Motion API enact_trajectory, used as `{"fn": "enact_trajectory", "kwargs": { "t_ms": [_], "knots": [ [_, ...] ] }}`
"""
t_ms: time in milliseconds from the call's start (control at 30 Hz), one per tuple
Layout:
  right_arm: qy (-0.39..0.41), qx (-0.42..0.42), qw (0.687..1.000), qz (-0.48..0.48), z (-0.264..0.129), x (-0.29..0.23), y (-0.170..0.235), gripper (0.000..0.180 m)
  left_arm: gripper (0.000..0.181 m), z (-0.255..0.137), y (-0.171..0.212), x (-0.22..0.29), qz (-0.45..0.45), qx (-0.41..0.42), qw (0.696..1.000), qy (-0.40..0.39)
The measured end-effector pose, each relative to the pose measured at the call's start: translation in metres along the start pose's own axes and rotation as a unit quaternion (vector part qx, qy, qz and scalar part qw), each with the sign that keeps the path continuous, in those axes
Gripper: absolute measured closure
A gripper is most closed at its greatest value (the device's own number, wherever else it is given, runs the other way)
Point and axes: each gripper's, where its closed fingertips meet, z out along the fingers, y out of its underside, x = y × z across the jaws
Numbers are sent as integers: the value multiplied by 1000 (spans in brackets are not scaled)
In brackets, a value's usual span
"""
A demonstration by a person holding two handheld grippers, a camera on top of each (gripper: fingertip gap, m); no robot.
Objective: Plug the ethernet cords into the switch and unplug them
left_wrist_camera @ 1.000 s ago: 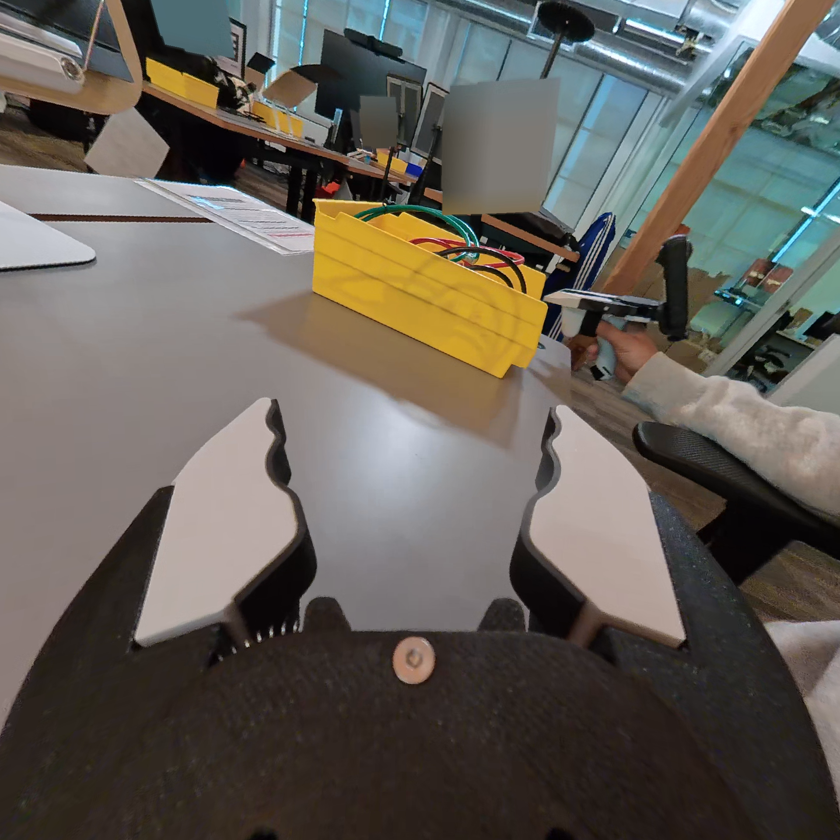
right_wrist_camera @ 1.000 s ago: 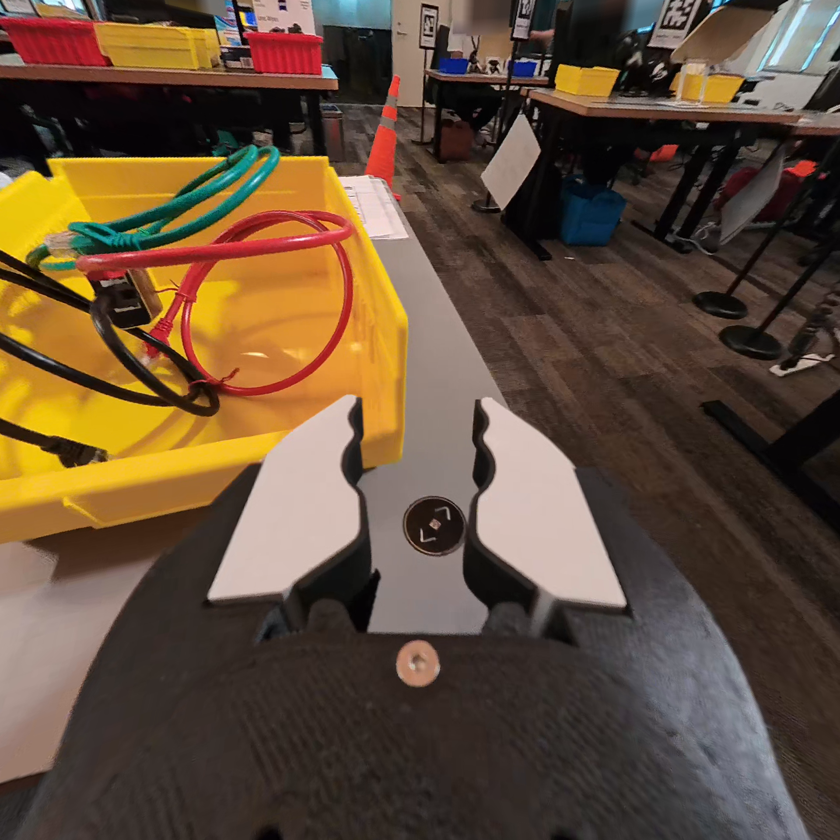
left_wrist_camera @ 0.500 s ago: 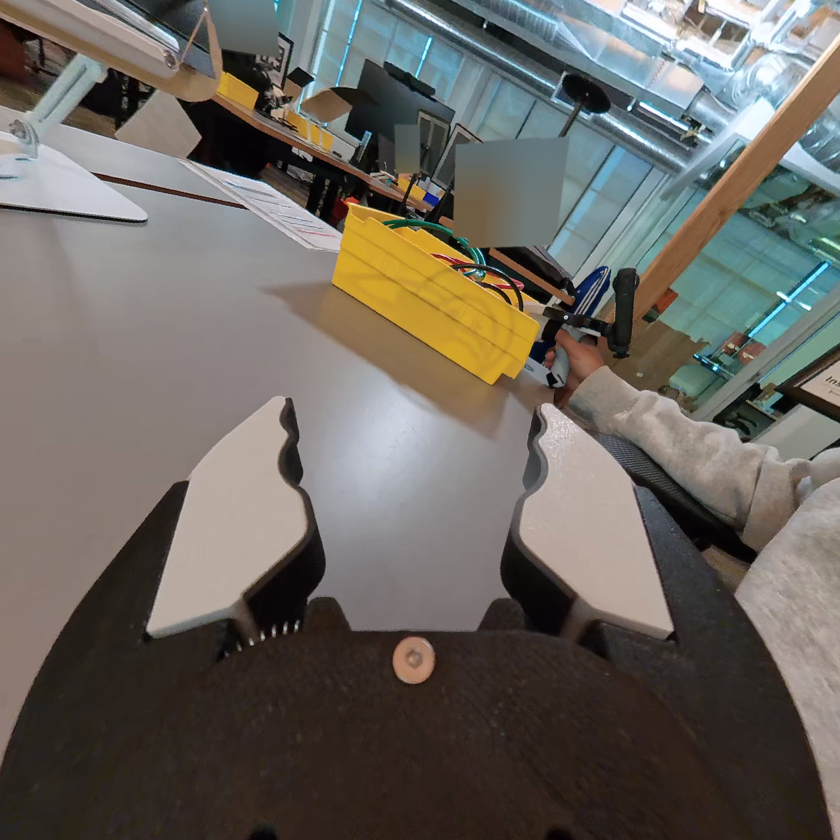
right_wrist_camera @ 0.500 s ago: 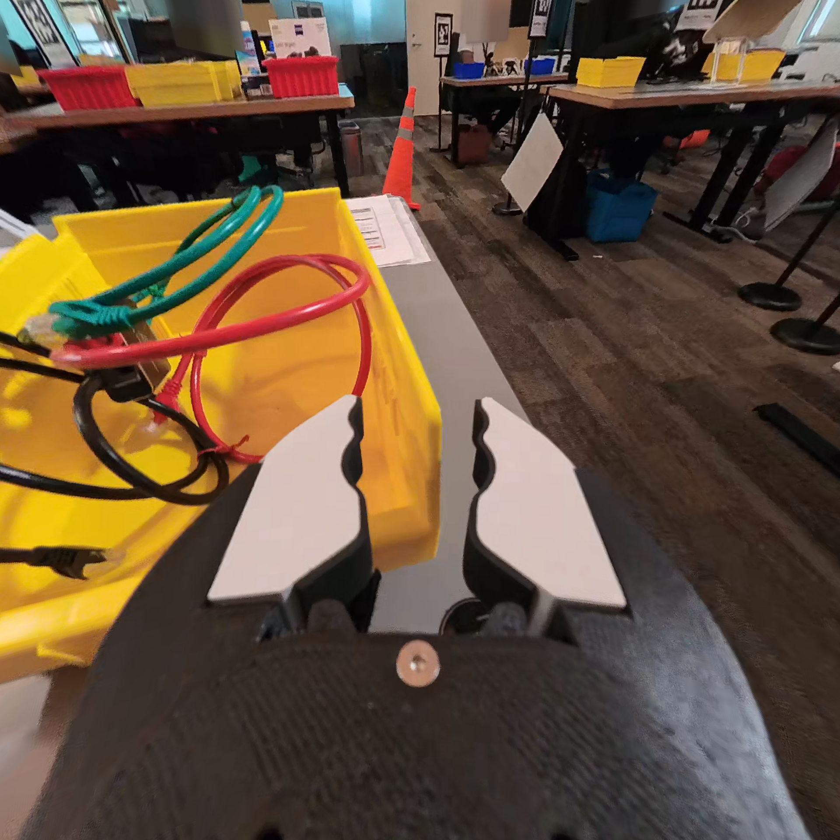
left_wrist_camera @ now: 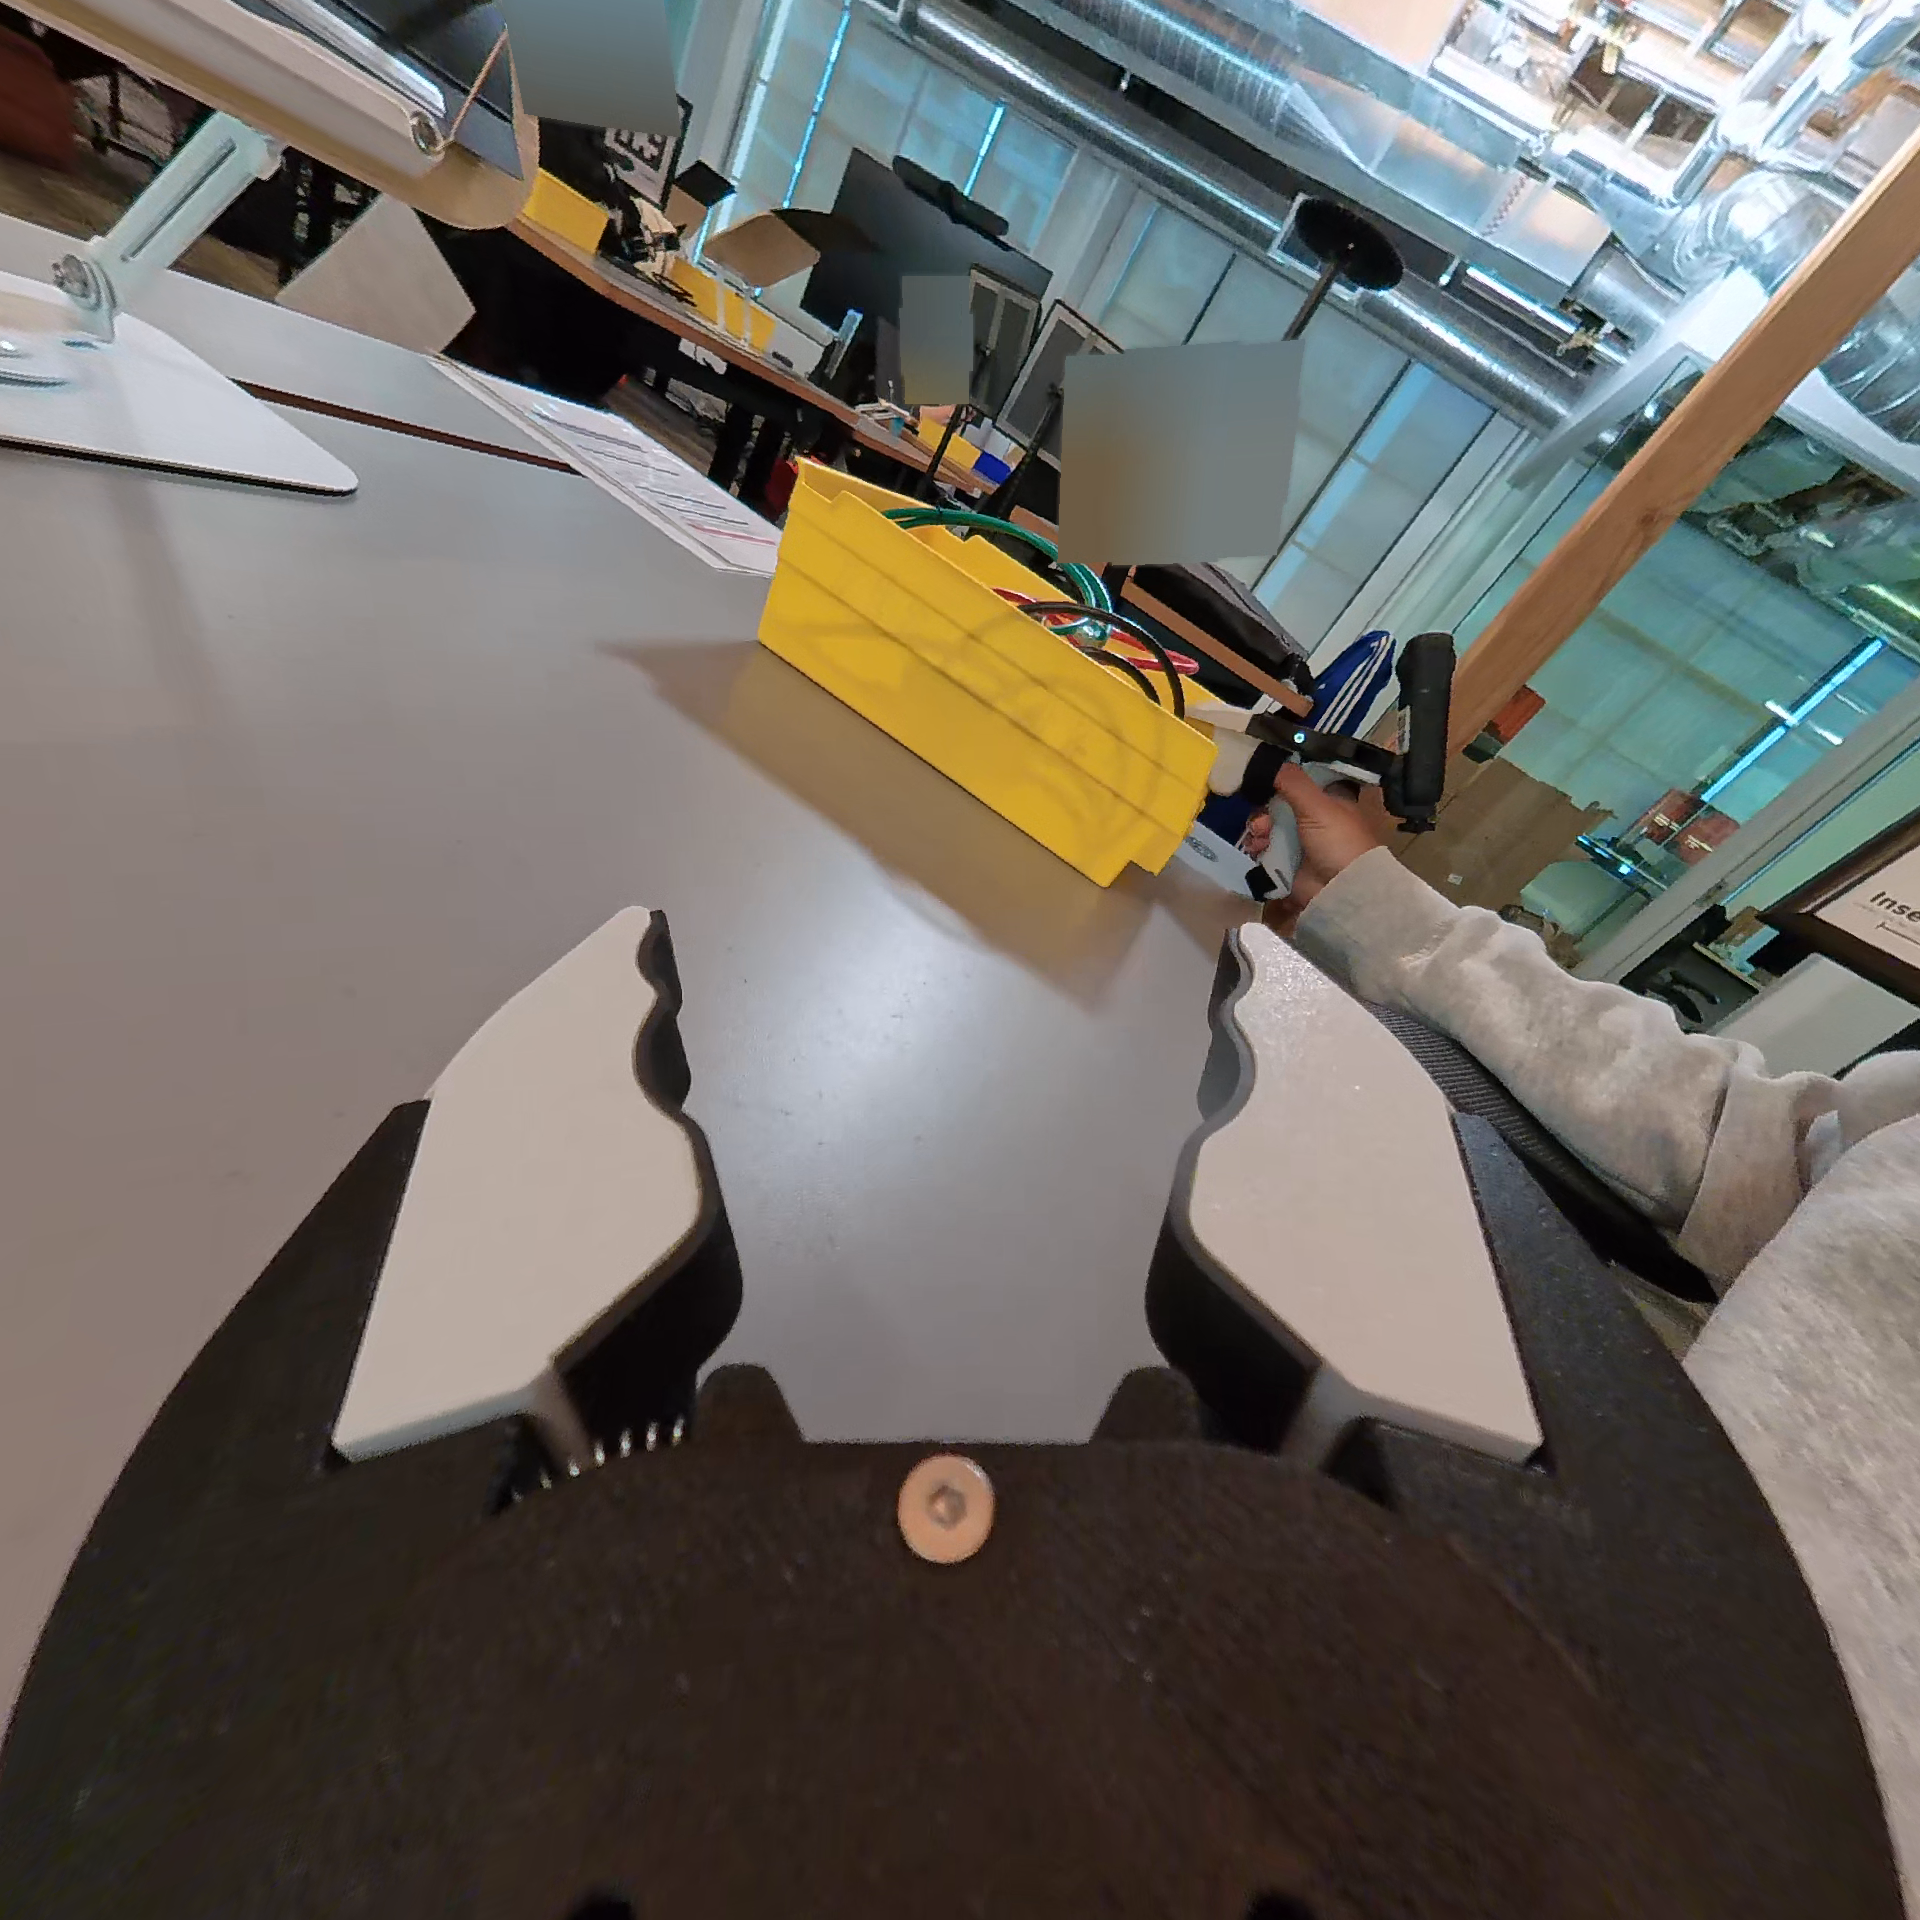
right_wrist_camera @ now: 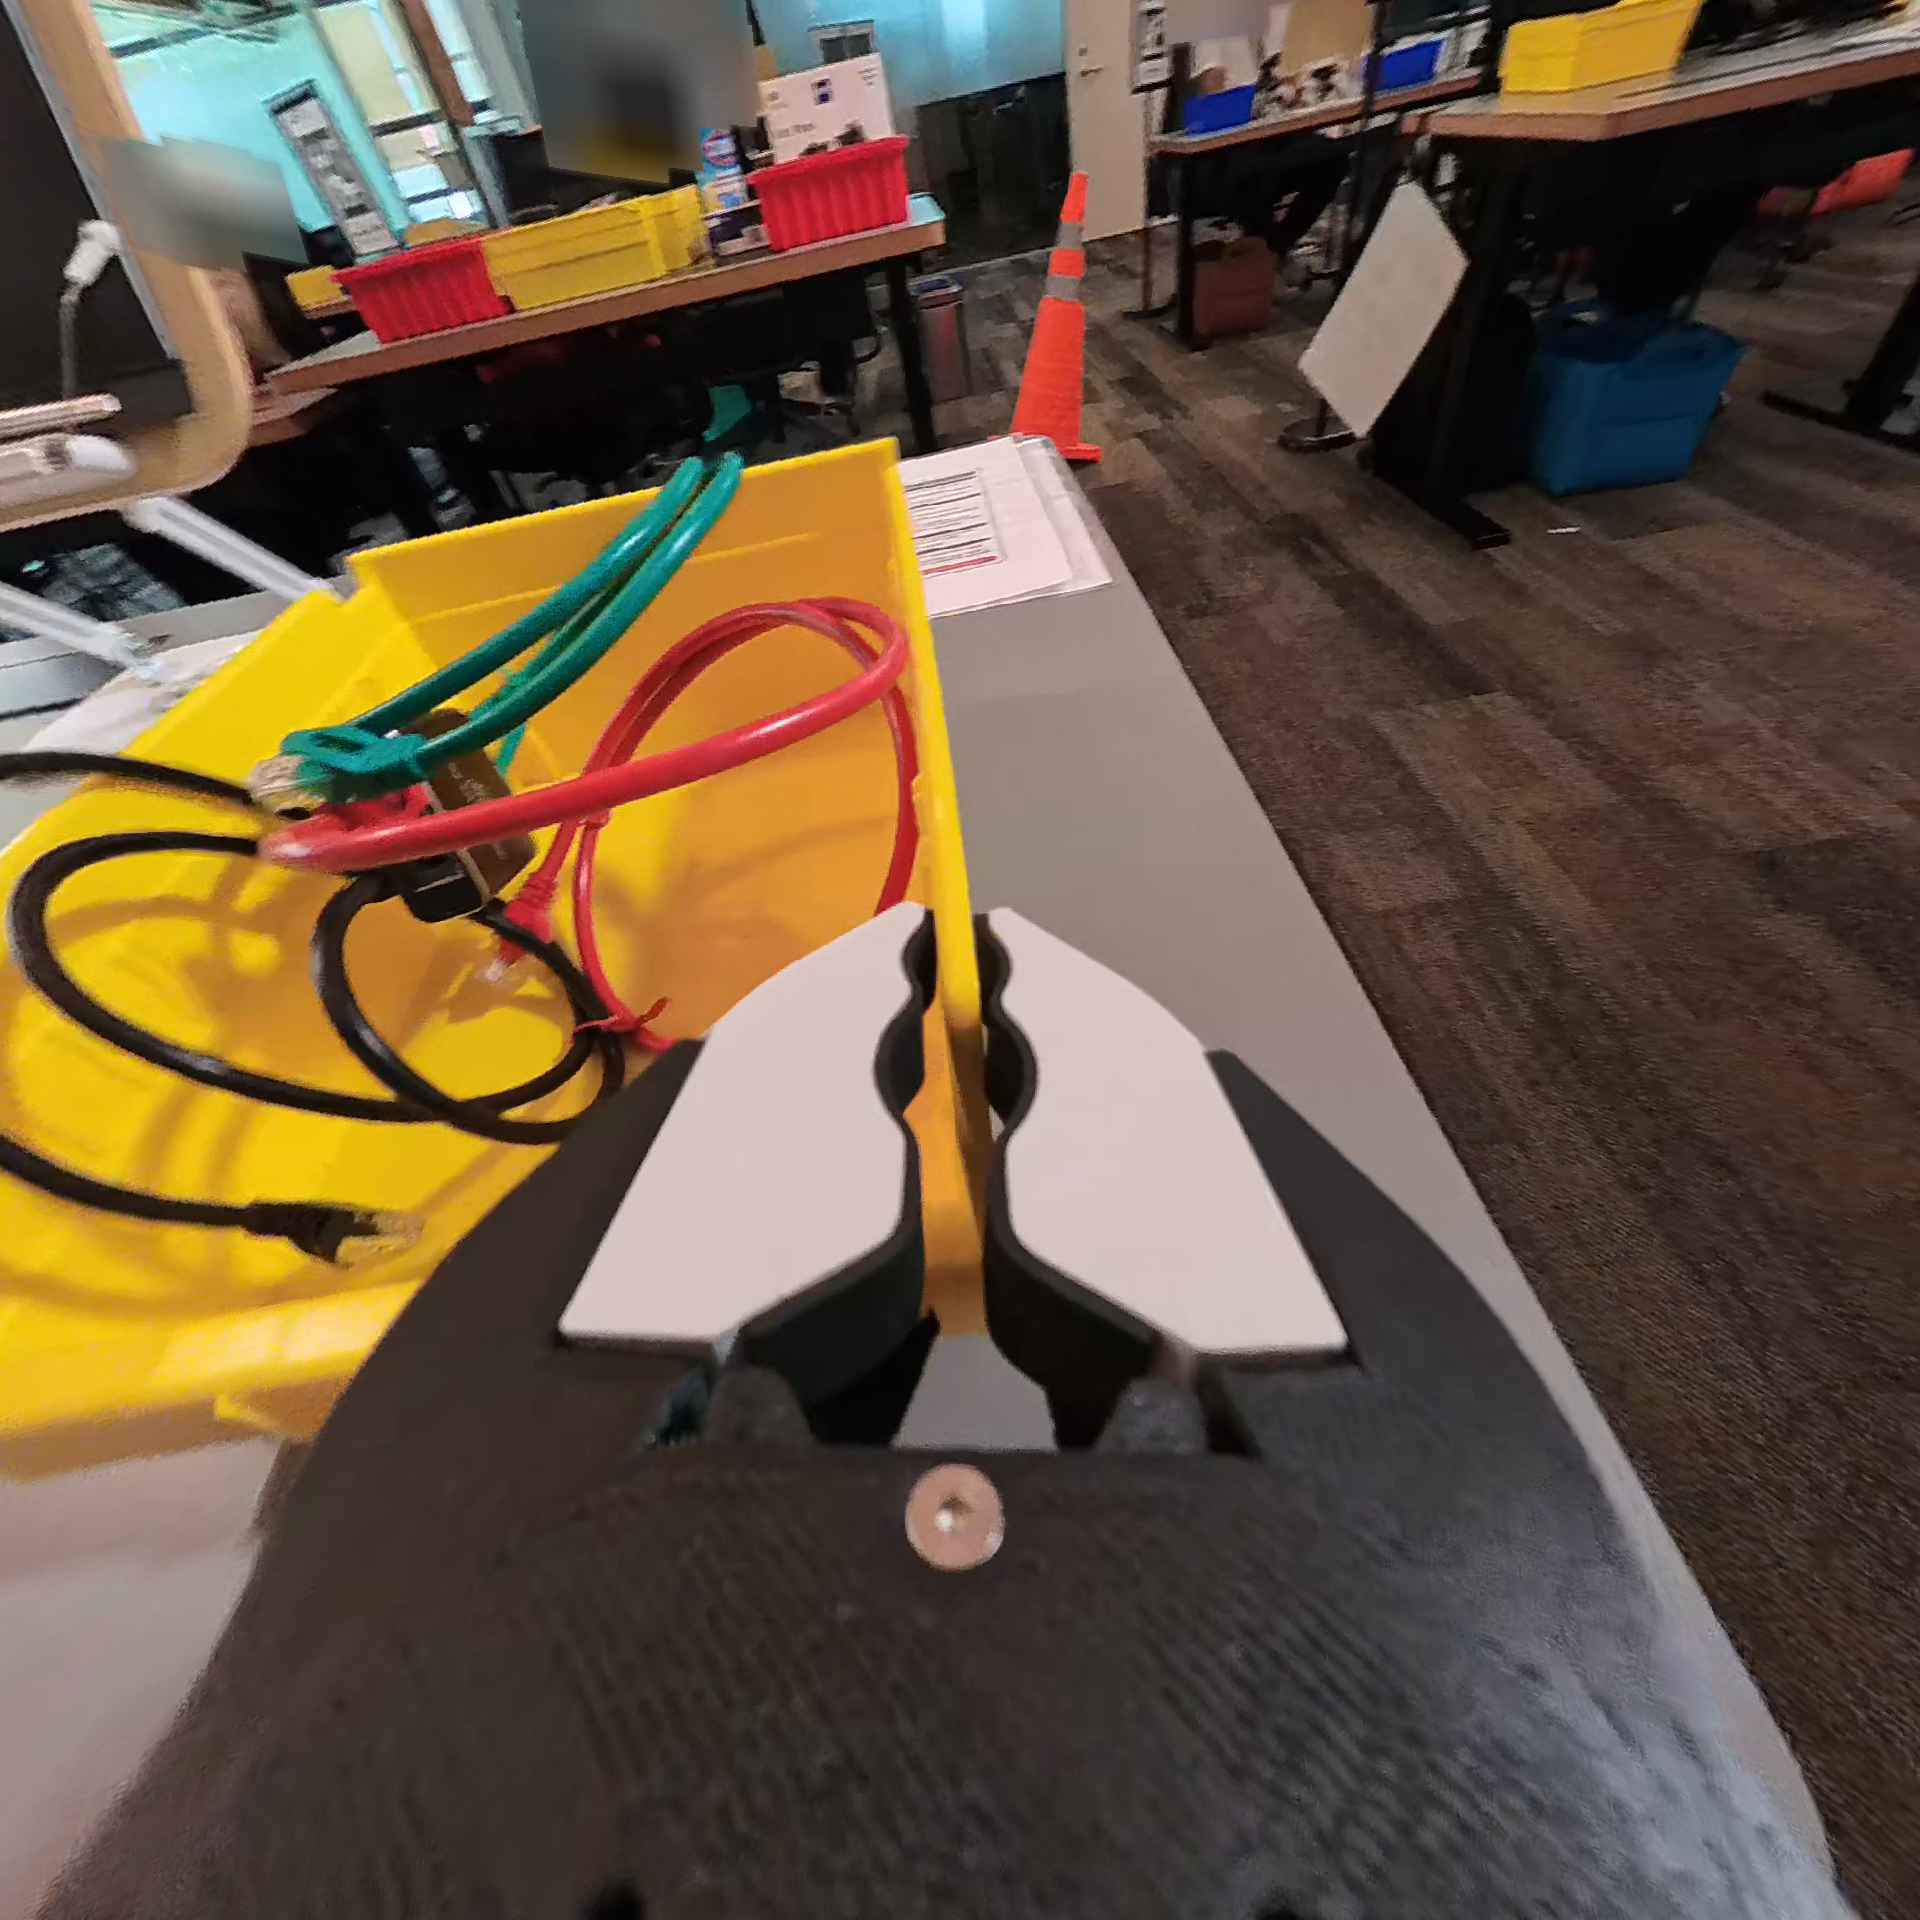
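Right gripper (right_wrist_camera: 954,935), frame centre, nearly closed, clamps the yellow bin (right_wrist_camera: 727,831) wall. Left gripper (left_wrist_camera: 940,956) gapes wide over bare table (left_wrist_camera: 312,727). Bin holds three cords: green (right_wrist_camera: 582,623), red (right_wrist_camera: 748,748), black (right_wrist_camera: 208,1060).

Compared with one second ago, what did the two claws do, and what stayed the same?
The right claw moved left from above the grey table edge onto the yellow plastic bin's side wall and narrowed around it; contact is unclear. The left claw remained open and empty over the grey table. The coiled cables stayed in the bin.
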Motion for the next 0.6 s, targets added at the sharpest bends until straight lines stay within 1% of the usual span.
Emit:
{"fn": "enact_trajectory", "kwargs": {
  "t_ms": [67,167,267,367,500,533,567,600],
  "knots": [
    [-26,-12,999,-14,-2,-8,2,177,83,0,0,0,1,-1,1000,-2],
    [-58,-45,996,-48,-6,-18,5,175,83,1,1,0,5,-3,1000,-4],
    [-73,-70,993,-59,-9,-24,3,174,83,2,2,1,12,-7,1000,-5],
    [-83,-84,991,-68,-11,-28,9,174,82,2,2,2,17,-8,1000,-5],
    [-84,-84,991,-69,-11,-30,9,173,82,2,2,2,15,-6,1000,-5],
    [-77,-77,991,-73,-11,-29,8,173,82,1,2,2,15,-6,1000,-6],
    [-60,-54,994,-76,-11,-26,1,172,82,1,1,1,14,-5,1000,-6],
    [-33,-11,996,-78,-12,-20,-12,156,82,1,1,1,14,-5,1000,-7]
  ]
}}
